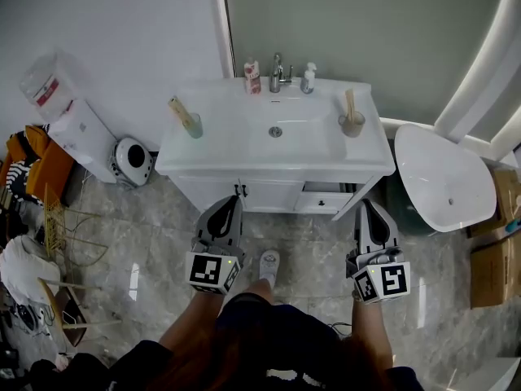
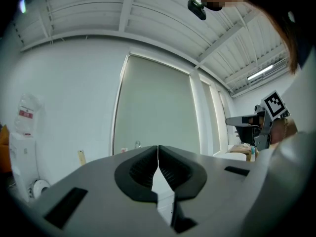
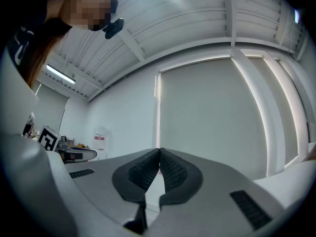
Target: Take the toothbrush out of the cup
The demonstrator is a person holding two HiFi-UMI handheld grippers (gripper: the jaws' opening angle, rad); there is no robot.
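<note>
Two cups stand on the white vanity top (image 1: 203,157). The greenish cup (image 1: 194,126) at the left holds a tilted toothbrush (image 1: 180,111). A brown cup (image 1: 352,125) at the right holds a wooden toothbrush (image 1: 350,103). My left gripper (image 1: 235,200) is shut and empty, in front of the cabinet and well short of the cups. My right gripper (image 1: 364,205) is also shut and empty, by the cabinet's right corner. In the left gripper view the jaws (image 2: 158,154) meet with nothing between them, and the left toothbrush (image 2: 81,157) shows far off. The right gripper view shows my right gripper (image 3: 159,157) shut, facing the wall.
A faucet (image 1: 278,73) and two small bottles (image 1: 252,77) (image 1: 308,78) stand behind the basin. A white toilet (image 1: 444,177) sits to the right, with cardboard boxes (image 1: 492,259) beyond it. A water dispenser (image 1: 77,125) and a wire rack (image 1: 65,243) stand at the left.
</note>
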